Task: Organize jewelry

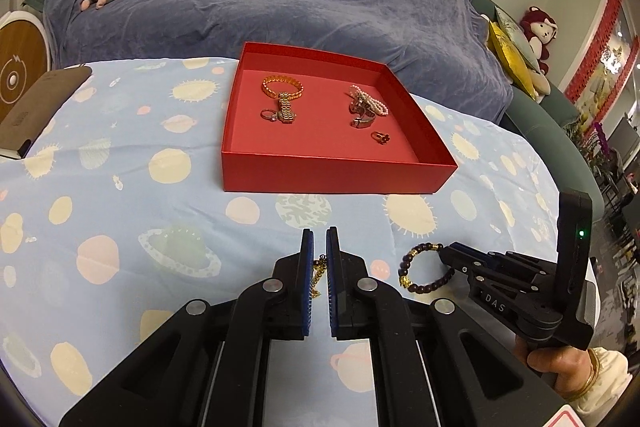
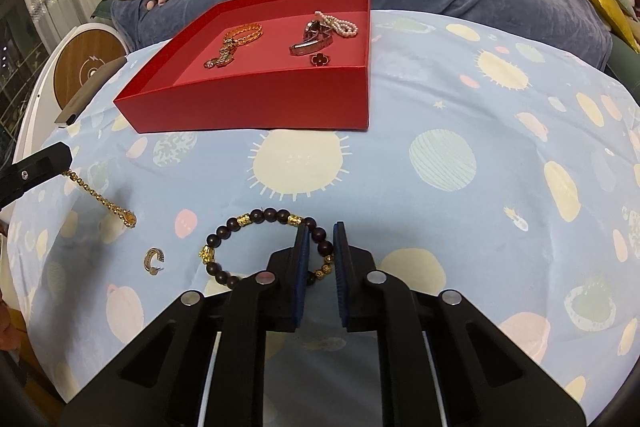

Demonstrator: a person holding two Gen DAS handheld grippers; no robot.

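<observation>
While both grippers pinch their pieces, left gripper (image 1: 320, 247) on the gold chain (image 2: 105, 202), right gripper (image 2: 320, 239) on the bead bracelet (image 2: 256, 243), lift straight up, then carry toward the red box (image 2: 280, 99) at twelve o'clock.

Gold chain (image 1: 318, 277) half-hidden between tongs

The red box (image 1: 336, 175) looks like matt cardboard. The tablecloth (image 2: 440, 227) is soft printed cloth. The chain (image 2: 105, 203) is shiny gold metal.

Black tongs (image 1: 320, 239) (blue pads (image 1: 307, 267)).
</observation>
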